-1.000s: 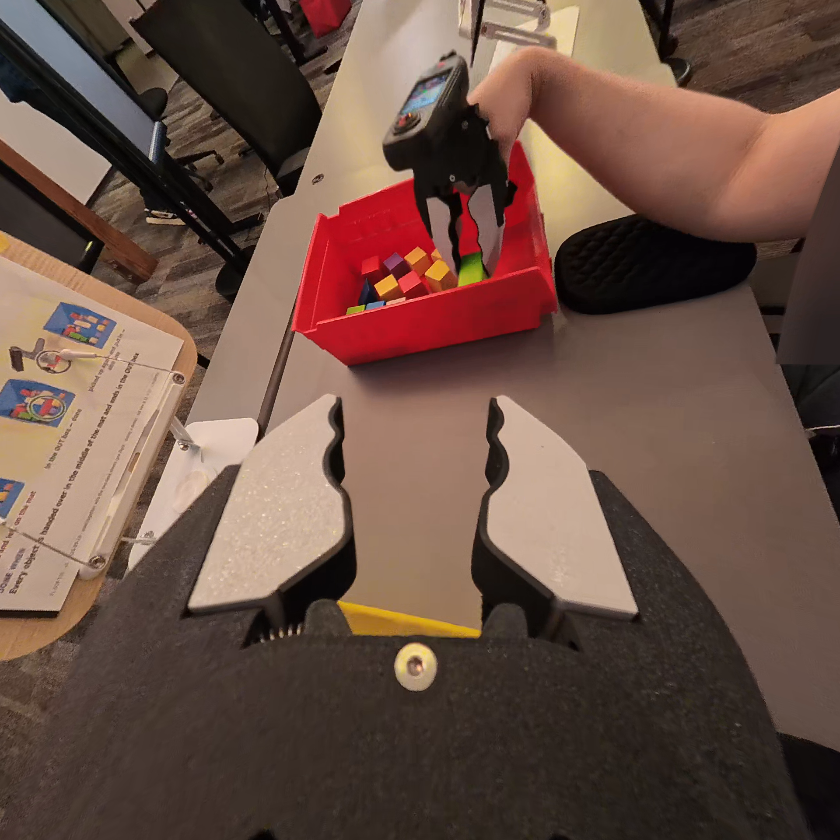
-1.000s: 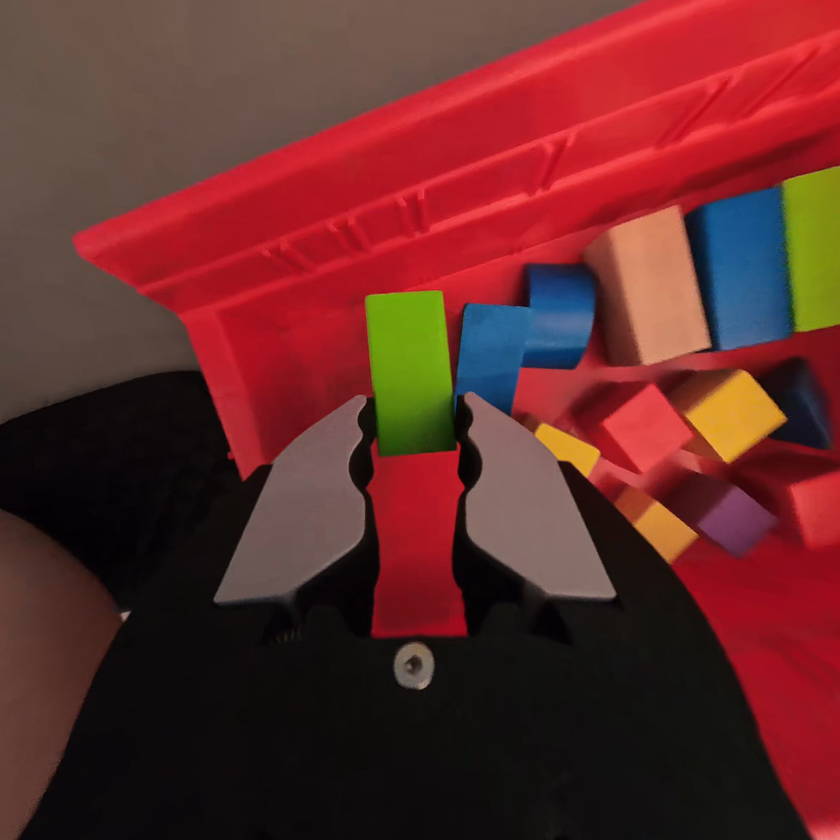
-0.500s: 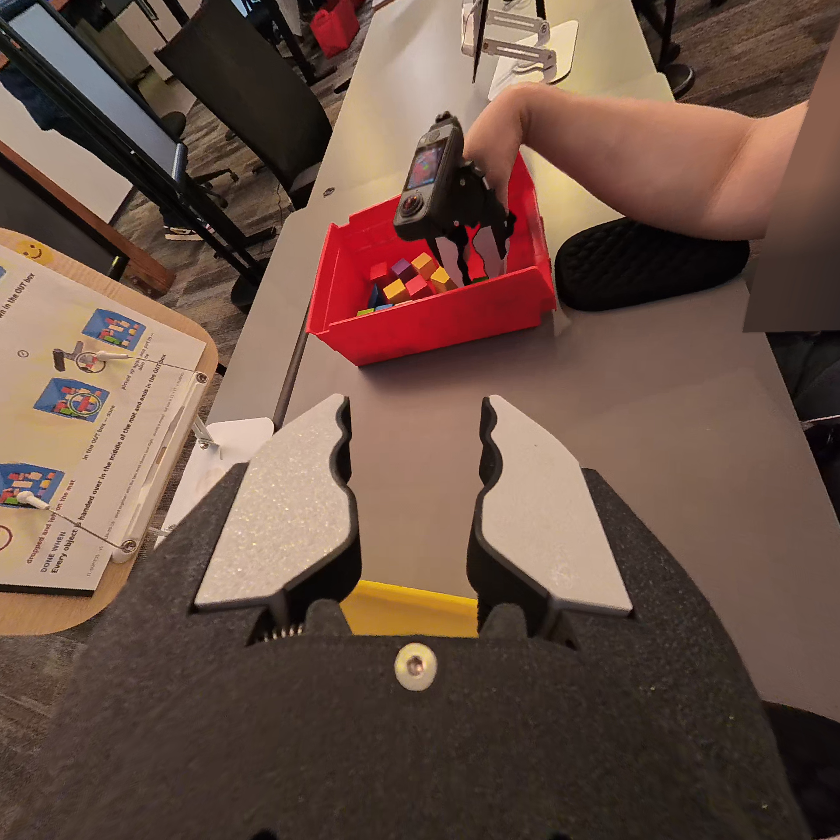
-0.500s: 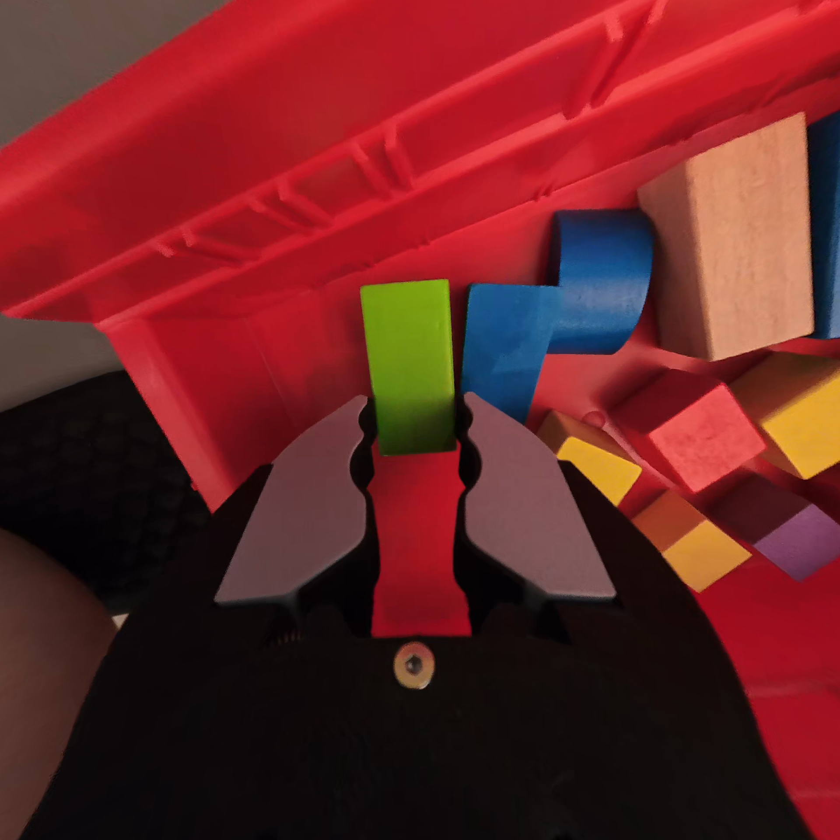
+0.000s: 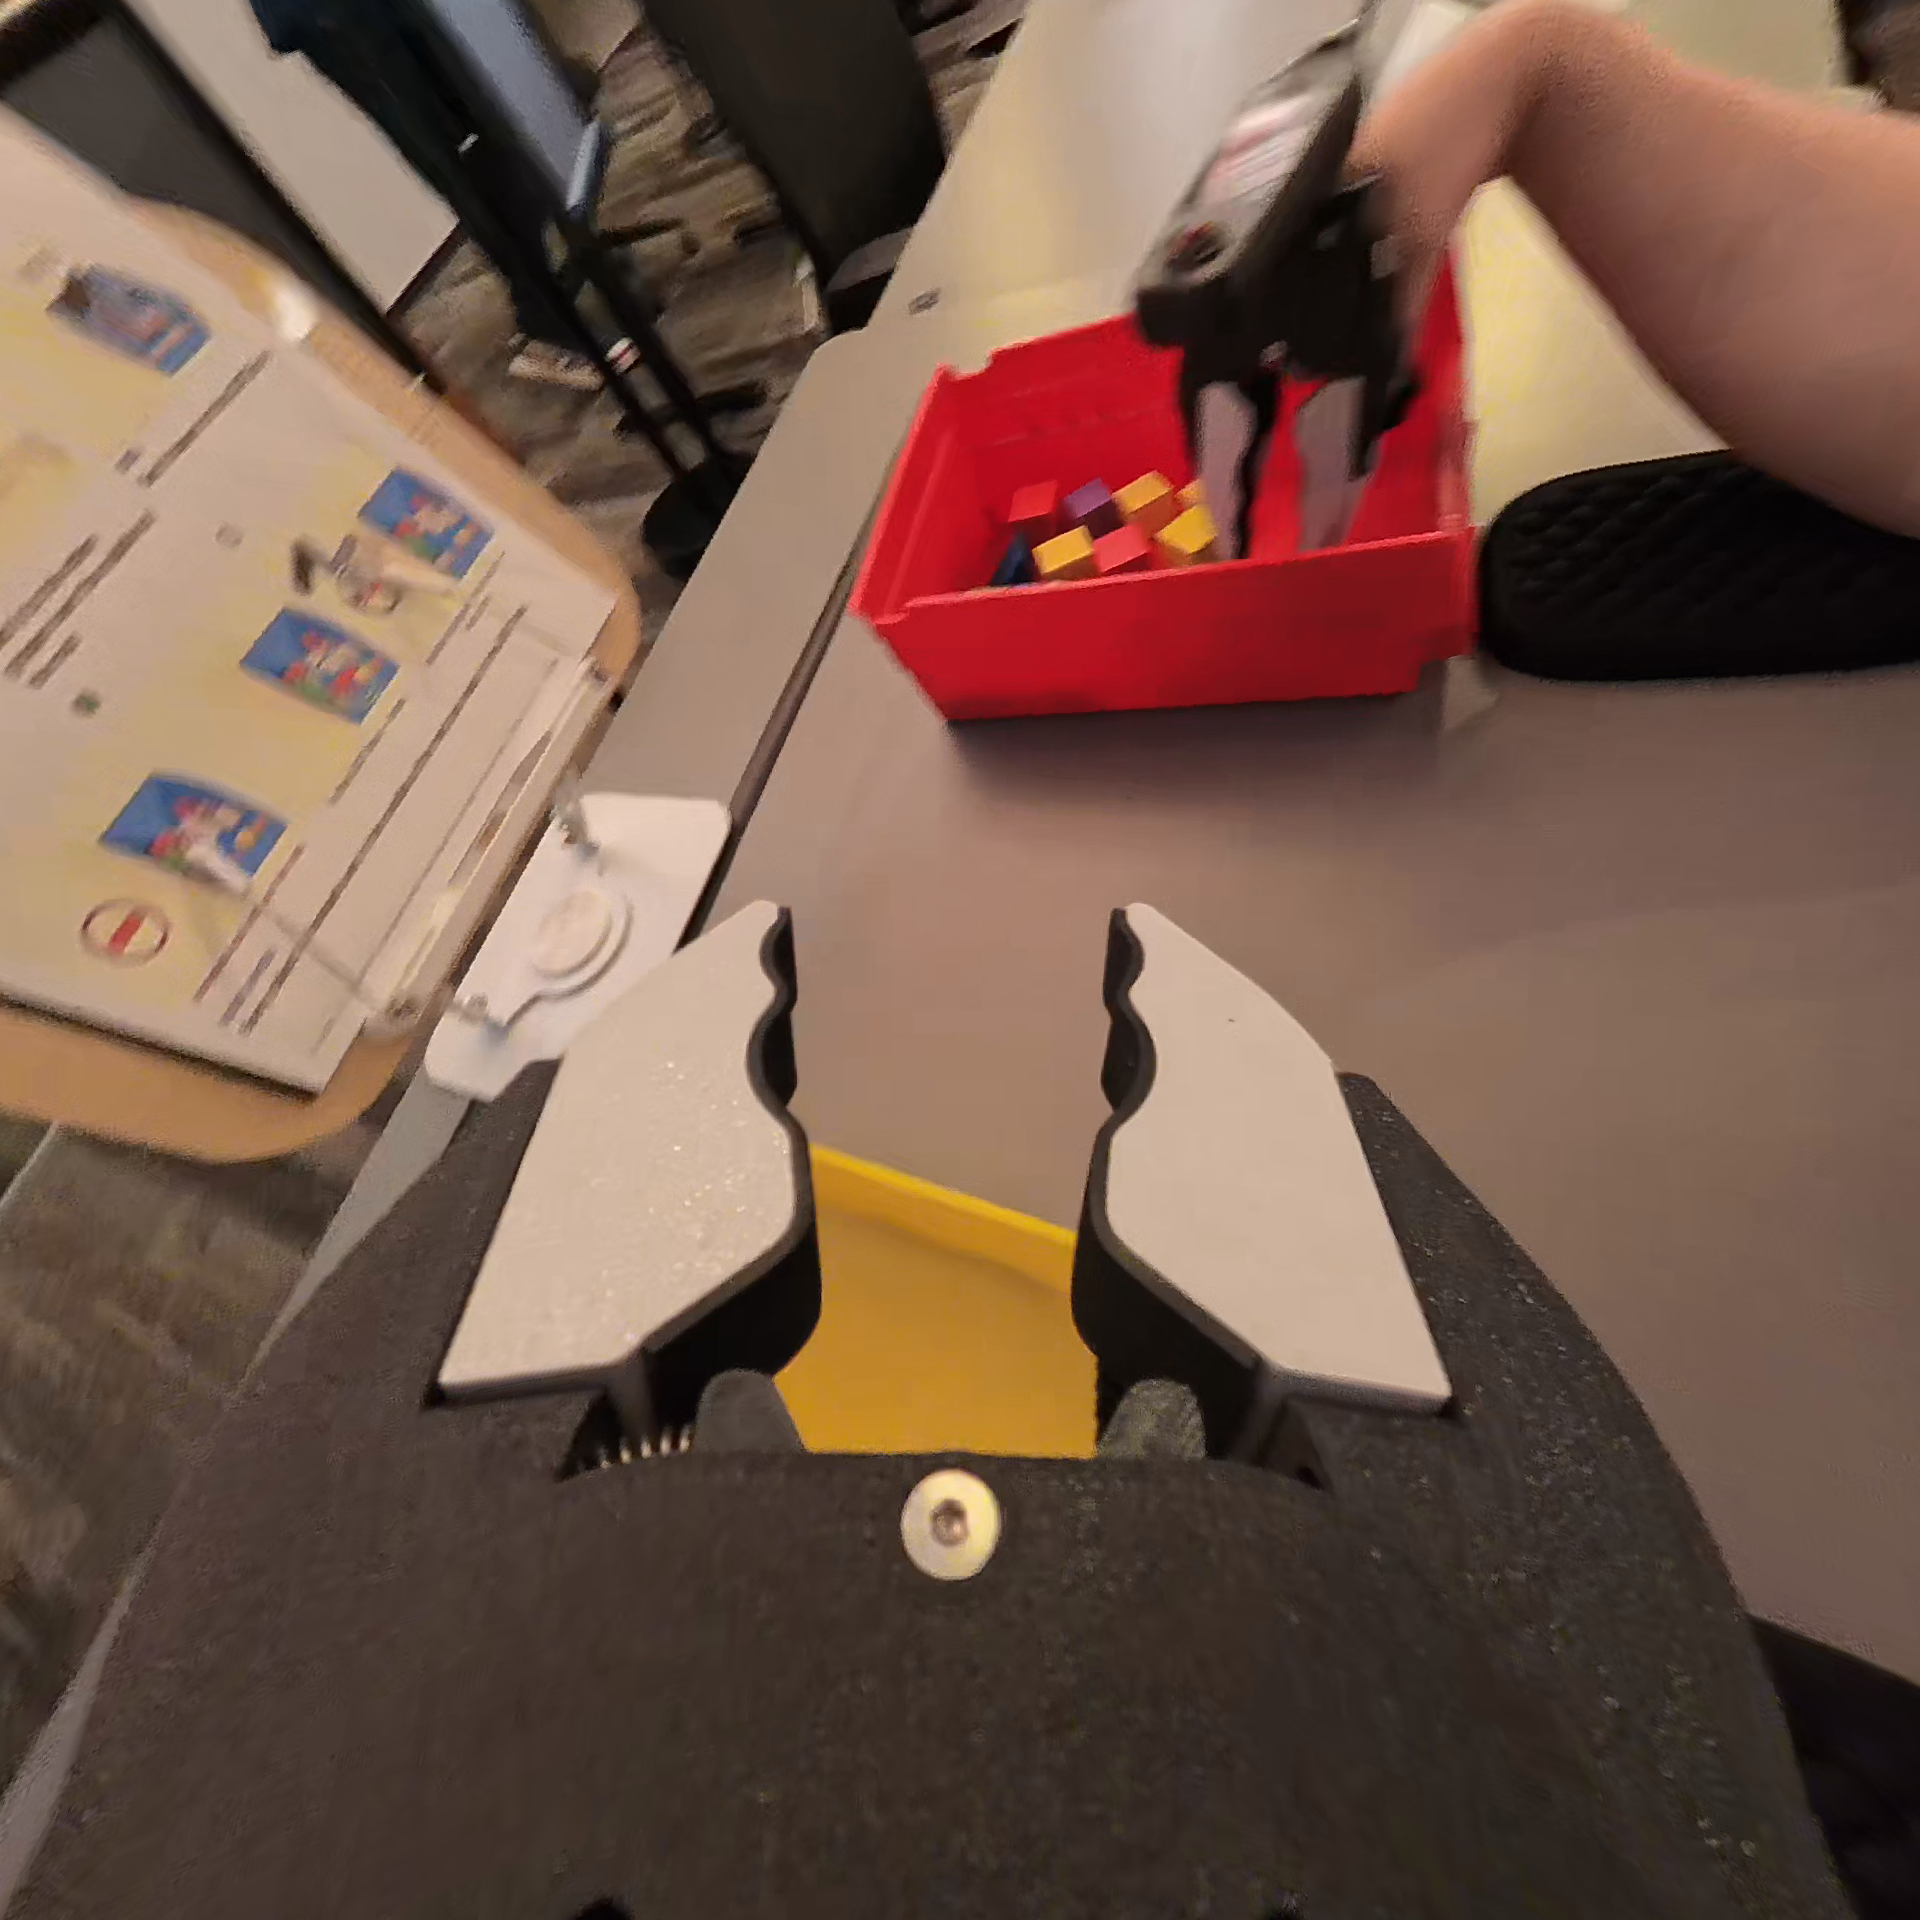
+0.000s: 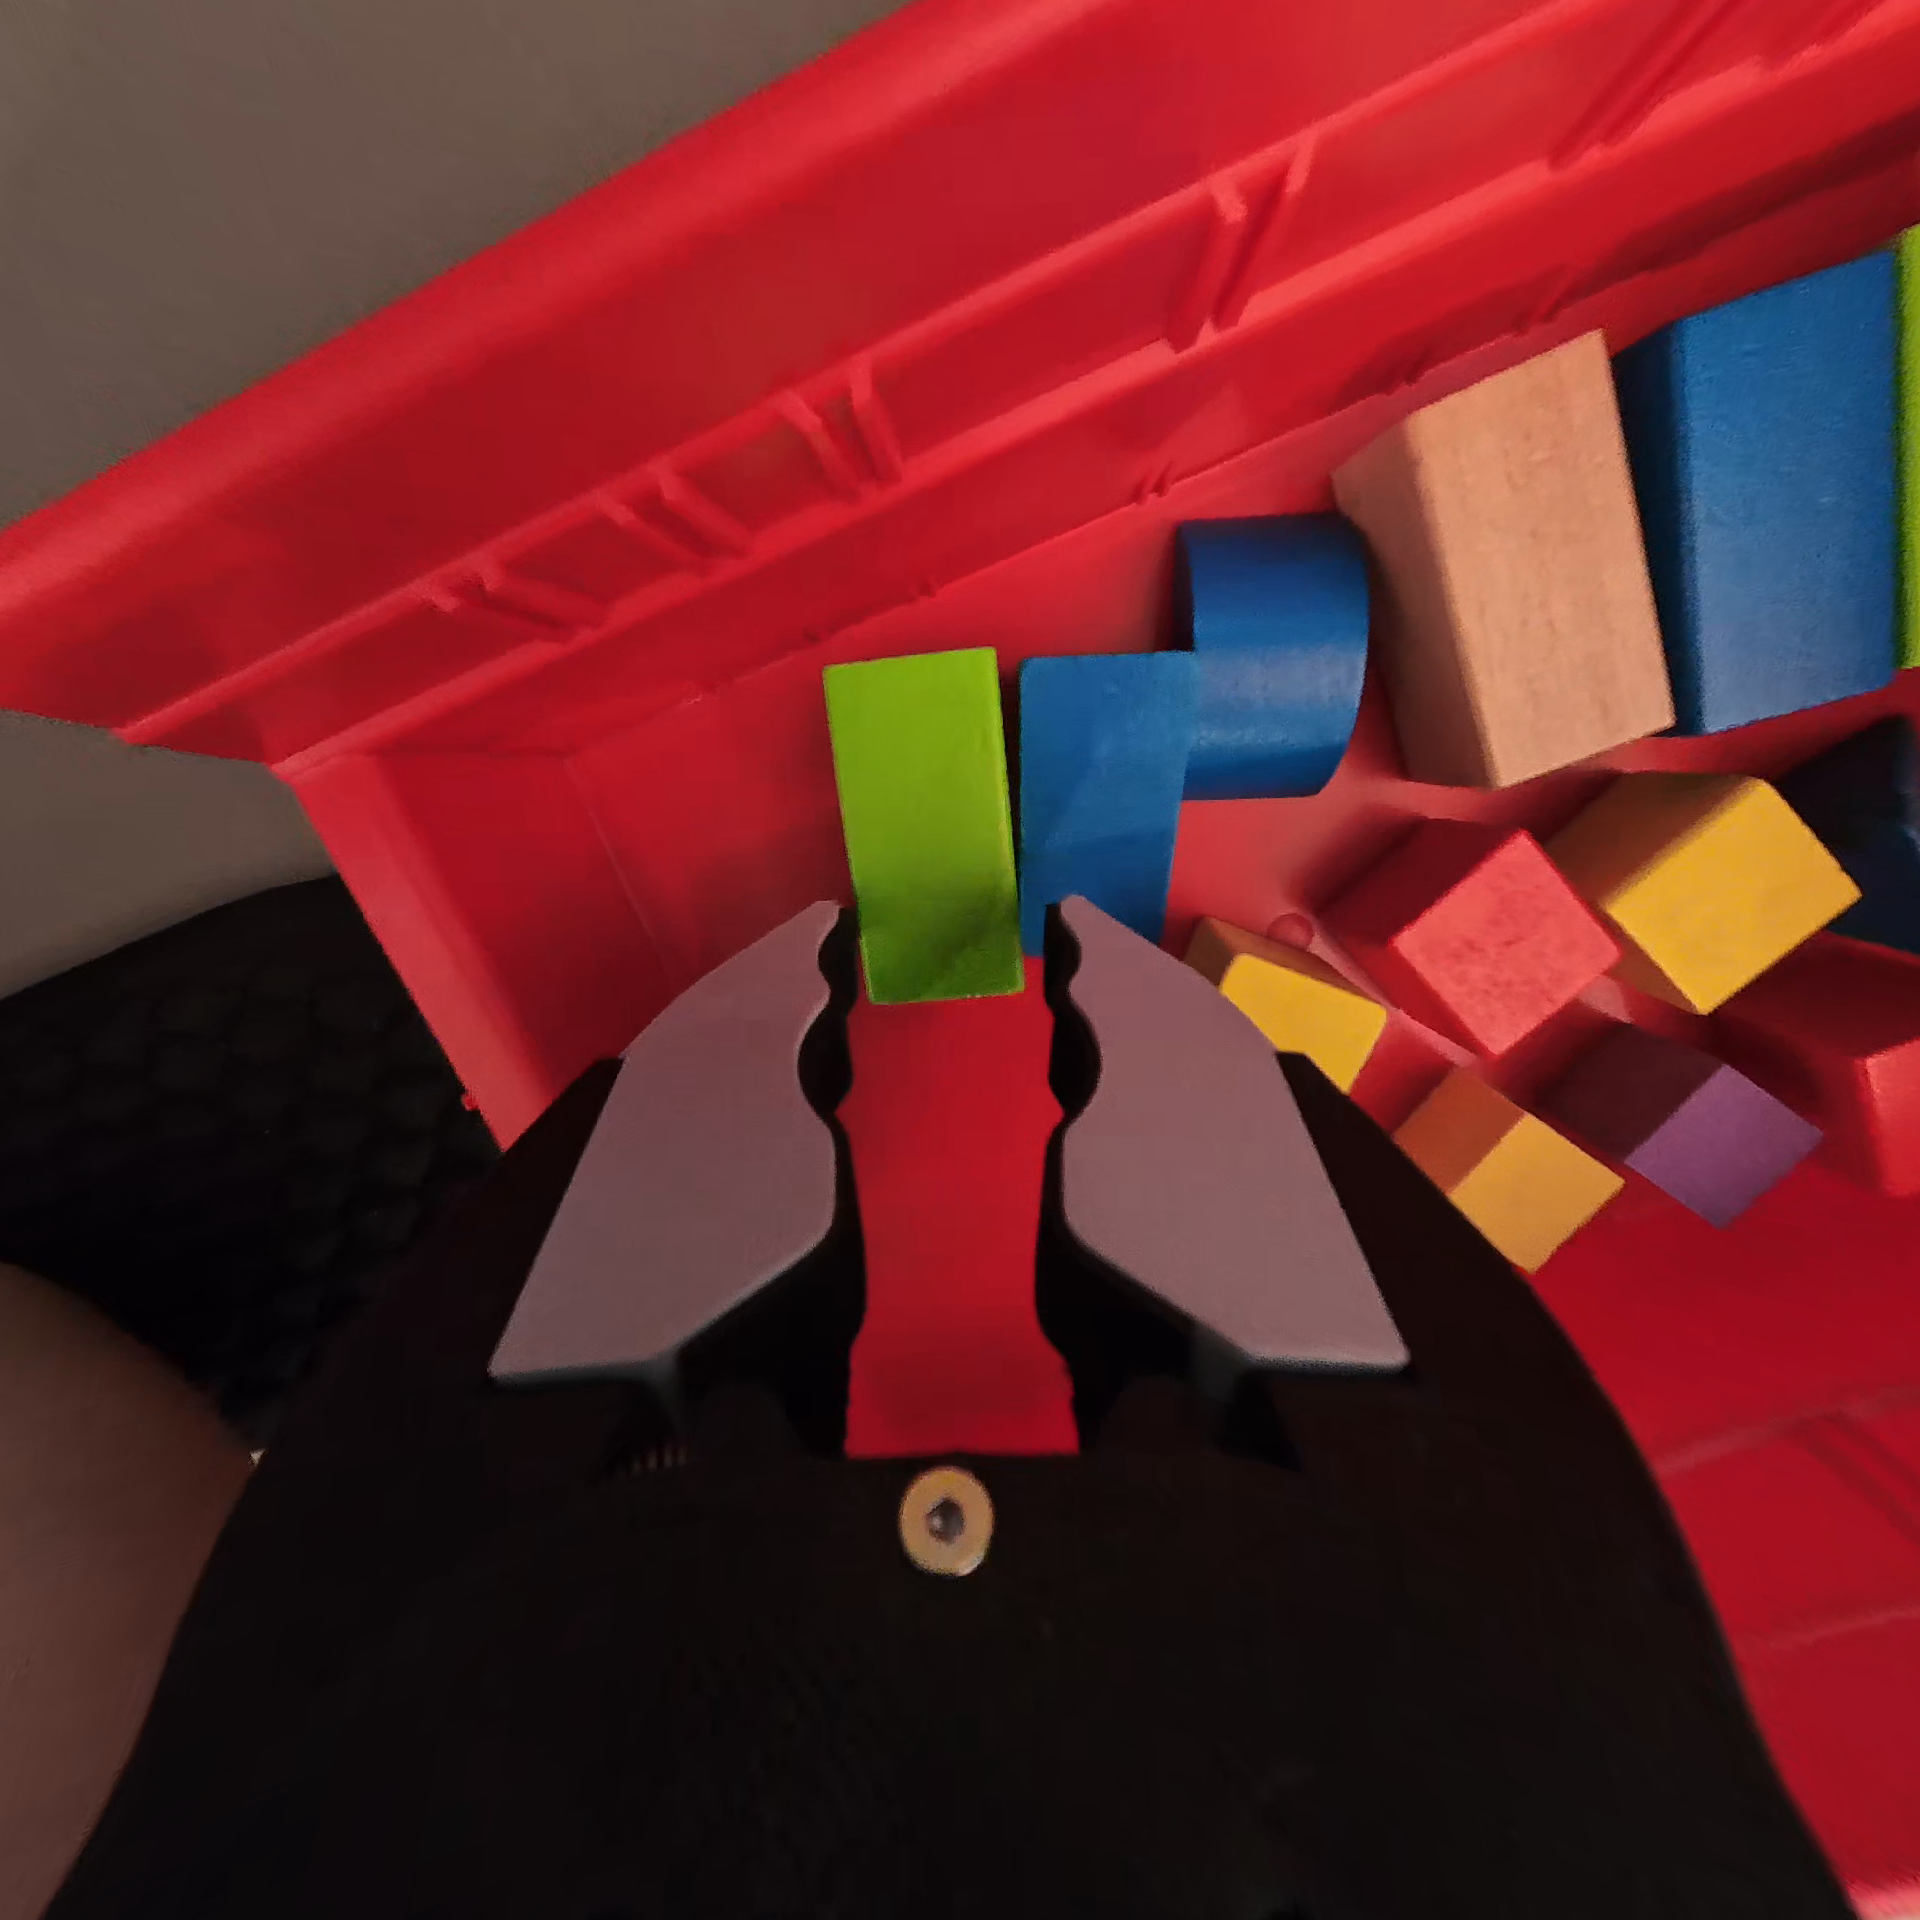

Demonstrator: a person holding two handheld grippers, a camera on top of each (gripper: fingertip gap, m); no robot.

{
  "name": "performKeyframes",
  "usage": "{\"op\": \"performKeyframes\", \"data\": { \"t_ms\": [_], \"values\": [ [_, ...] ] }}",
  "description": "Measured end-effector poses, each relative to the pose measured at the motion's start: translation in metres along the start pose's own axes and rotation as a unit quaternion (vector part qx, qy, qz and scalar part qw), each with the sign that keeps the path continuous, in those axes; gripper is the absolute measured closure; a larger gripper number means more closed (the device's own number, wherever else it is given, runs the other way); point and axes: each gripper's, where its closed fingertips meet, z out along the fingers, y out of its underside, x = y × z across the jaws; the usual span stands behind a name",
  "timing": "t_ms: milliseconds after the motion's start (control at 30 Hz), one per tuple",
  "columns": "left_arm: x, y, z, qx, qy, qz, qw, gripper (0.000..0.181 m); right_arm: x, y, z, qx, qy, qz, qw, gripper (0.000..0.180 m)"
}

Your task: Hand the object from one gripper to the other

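Since the earlier frame, the left gripper [image 5: 945, 966] has swung sideways; its fingers stand wide, holding nothing, above the grey bench [image 5: 1455, 987] and a yellow bin [image 5: 935, 1320]. Right gripper [image 6: 945, 945] sits inside the red bin [image 6: 727, 436], fingers narrow, clamping the green block [image 6: 925, 821]; blue block [image 6: 1101, 790] just right of them. Instruction sheet [image 5: 260, 665] unreadable, blurred.
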Motion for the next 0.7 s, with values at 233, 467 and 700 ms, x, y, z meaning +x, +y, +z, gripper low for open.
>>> {"op": "performKeyframes", "data": {
  "t_ms": [233, 467, 700],
  "values": [
    [-0.101, 0.093, 0.011, -0.101, -0.16, -0.203, 0.961, 0.127, 0.012, -0.009, -0.04, 0.075, 0.064, -0.003, 0.995, 0.144],
    [-0.127, 0.179, 0.065, -0.138, -0.168, -0.375, 0.901, 0.13, 0.011, -0.018, -0.047, 0.08, 0.087, -0.027, 0.993, 0.144],
    [-0.133, 0.218, 0.086, -0.137, -0.183, -0.47, 0.853, 0.132, 0.012, -0.016, -0.039, 0.057, 0.081, -0.025, 0.995, 0.144]
  ]
}}
